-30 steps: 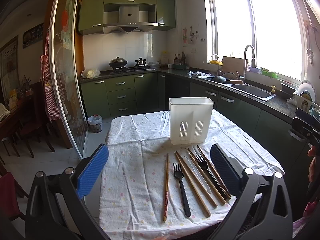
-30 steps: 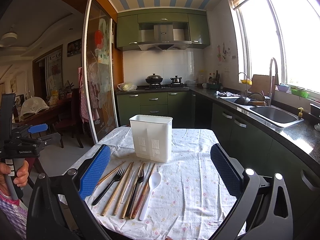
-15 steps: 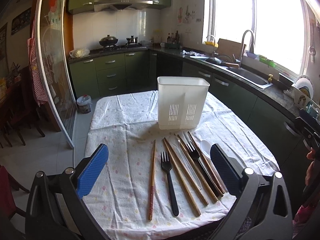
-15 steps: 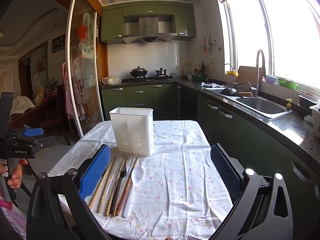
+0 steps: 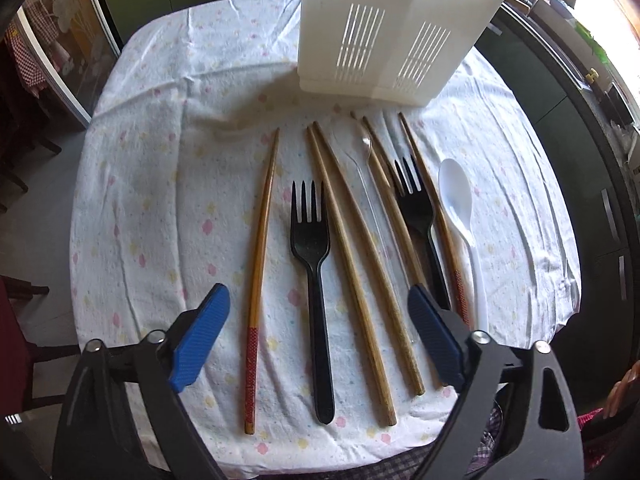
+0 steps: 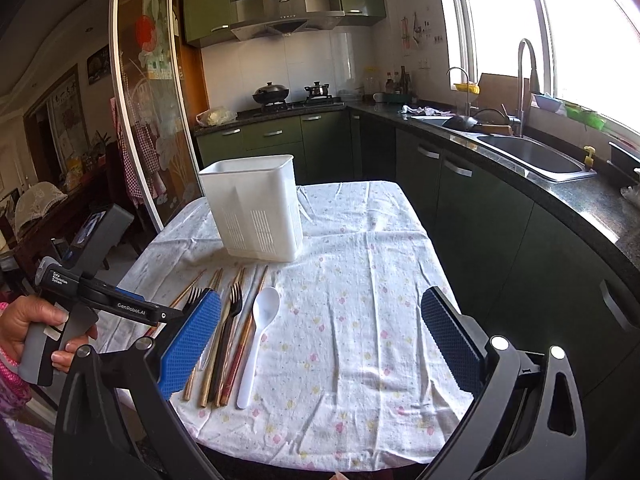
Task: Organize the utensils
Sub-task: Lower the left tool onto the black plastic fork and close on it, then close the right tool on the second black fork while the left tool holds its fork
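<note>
With jaws wide apart & empty, the left gripper (image 5: pixel 318 342) hangs over the black fork (image 5: pixel 311 264) lying w/ chopsticks (image 5: pixel 362 264) on the tablecloth (image 5: pixel 160 160) near the white caddy (image 5: pixel 392 32), so closing could snag a neighbouring stick; the right gripper (image 6: pixel 320 344), also agape, idles.

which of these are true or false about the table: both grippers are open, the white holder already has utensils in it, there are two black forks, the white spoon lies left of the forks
1. Both grippers are open. True: the left gripper and right gripper hold nothing.
2. The white holder already contains utensils. False: nothing sticks out above its rim, and the utensils lie on the tablecloth.
3. There are two black forks. True: one fork lies apart, the other fork lies among the chopsticks.
4. The white spoon lies left of the forks. False: it is rightmost in the left wrist view.
</note>
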Tool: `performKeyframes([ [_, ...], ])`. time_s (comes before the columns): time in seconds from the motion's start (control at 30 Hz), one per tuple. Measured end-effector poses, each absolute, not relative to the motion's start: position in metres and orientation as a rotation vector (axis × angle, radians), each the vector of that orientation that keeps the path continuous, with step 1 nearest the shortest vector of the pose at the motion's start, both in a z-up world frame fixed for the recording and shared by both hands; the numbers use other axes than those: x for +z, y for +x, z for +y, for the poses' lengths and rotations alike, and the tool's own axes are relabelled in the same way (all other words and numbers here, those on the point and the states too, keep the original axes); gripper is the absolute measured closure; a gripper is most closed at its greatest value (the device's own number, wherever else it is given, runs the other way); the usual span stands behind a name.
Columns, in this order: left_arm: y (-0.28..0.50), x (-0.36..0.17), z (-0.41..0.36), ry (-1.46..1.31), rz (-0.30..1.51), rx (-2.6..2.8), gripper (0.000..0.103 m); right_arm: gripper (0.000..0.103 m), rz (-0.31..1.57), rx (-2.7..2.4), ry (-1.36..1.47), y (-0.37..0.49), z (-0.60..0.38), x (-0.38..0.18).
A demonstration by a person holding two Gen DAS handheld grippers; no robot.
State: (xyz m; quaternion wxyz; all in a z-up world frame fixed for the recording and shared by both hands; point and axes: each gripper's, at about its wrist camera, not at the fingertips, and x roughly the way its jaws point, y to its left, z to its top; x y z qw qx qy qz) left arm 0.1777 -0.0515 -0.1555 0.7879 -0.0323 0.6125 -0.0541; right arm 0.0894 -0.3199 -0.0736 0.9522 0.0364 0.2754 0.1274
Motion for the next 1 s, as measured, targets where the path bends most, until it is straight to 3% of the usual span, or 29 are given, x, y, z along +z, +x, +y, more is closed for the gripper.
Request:
performKeyframes([
  [0.23,0.184,-0.177,-0.062,-0.081,1.424,-0.125,0.06,0.004,0.579,0.274,0.059,0.091,-0.315,-0.079],
  [0.27,0.184,-0.181,-0.063,-0.086,1.433,-0.123,0.068,0.004,0.58,0.276,0.058,0.091,-0.315,-0.079],
  [0.43,0.187,-0.184,-0.062,-0.091,1.422,-0.122,0.082,0.004,0.585,0.285,0.051,0.091,-0.314,-0.08],
  [0.53,0.198,-0.183,-0.063,-0.093,1.423,-0.127,0.084,0.004,0.596,0.304,0.059,0.094,-0.312,-0.081],
  [0.57,0.2,-0.182,-0.062,-0.095,1.418,-0.129,0.093,0.004,0.603,0.315,0.062,0.095,-0.311,-0.082],
  [0.6,0.2,-0.182,-0.06,-0.105,1.418,-0.127,0.095,0.004,0.613,0.327,0.063,0.097,-0.309,-0.083],
  [1.0,0.21,-0.181,-0.02,-0.14,1.421,-0.148,0.096,0.004,0.826,0.515,0.03,0.164,-0.239,-0.099],
])
